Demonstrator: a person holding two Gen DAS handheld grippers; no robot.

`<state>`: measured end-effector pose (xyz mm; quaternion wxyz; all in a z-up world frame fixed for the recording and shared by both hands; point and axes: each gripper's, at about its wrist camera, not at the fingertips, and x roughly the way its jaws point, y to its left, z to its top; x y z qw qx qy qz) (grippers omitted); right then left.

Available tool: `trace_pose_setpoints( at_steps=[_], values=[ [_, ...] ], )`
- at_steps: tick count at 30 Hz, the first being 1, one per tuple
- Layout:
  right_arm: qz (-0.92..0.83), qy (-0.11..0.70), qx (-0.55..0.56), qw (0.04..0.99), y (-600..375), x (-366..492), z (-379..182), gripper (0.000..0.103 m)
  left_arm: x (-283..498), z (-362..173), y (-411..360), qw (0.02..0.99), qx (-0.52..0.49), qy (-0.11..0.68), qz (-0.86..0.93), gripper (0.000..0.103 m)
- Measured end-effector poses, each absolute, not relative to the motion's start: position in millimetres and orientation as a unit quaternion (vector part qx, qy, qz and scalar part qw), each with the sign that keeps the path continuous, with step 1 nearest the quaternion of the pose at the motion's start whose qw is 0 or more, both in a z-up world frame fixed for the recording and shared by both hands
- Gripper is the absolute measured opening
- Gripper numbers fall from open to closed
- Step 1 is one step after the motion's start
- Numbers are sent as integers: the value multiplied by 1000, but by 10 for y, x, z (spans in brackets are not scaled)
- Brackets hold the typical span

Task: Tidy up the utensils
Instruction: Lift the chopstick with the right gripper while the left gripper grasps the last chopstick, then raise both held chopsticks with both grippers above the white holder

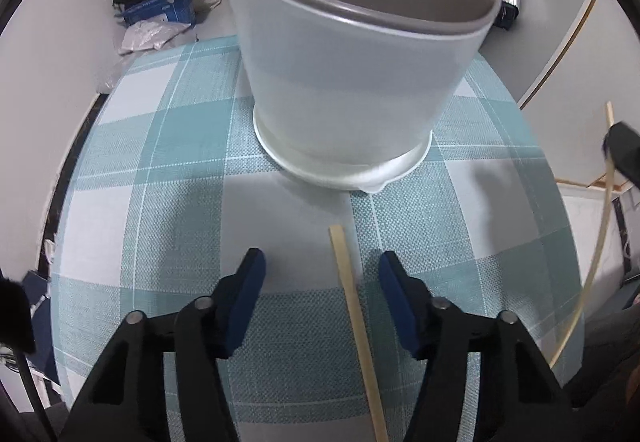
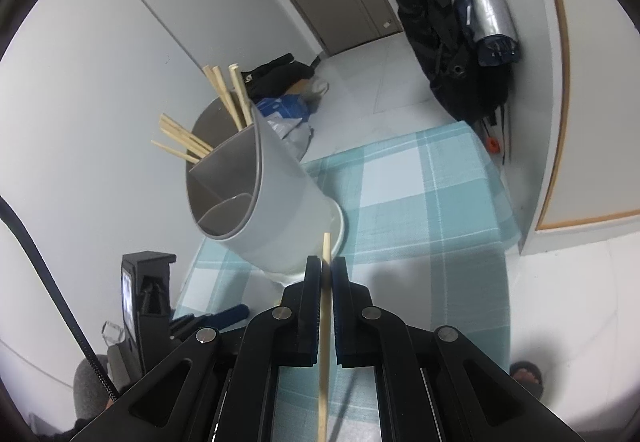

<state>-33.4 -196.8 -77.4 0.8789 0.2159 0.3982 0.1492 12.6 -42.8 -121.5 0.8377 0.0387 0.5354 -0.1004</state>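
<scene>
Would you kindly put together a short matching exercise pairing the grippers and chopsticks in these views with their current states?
Things:
1. left gripper
2. right gripper
3. loose chopstick
4. utensil holder

States:
A. stands upright on the checked cloth
B. jaws apart, holding nothing
C. lies flat on the cloth
D. jaws closed on a chopstick

Pairs: 1-B, 2-D, 3-C, 4-A

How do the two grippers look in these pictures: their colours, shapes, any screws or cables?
Both are built alike. The left gripper has black angular linkage arms with cut-out slots and round silver pivot pins, ending in flat fingers faced with dark blue pads. The right gripper shows the same black frame, silver pins and blue pads. A black cable runs along the left edge of the right wrist view.
</scene>
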Motion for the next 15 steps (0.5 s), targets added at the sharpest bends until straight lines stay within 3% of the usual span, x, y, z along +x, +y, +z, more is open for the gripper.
trace_pose_setpoints(
  at_steps=[6,15],
  values=[
    [148,387,216,884,-2031,-373,-721,5,81,-1166,-454,840,32,531,-102,9],
    [148,379,208,889,-2000,-385,-671,5,127,-1189,-460,841,3,531,-102,3]
  ],
)
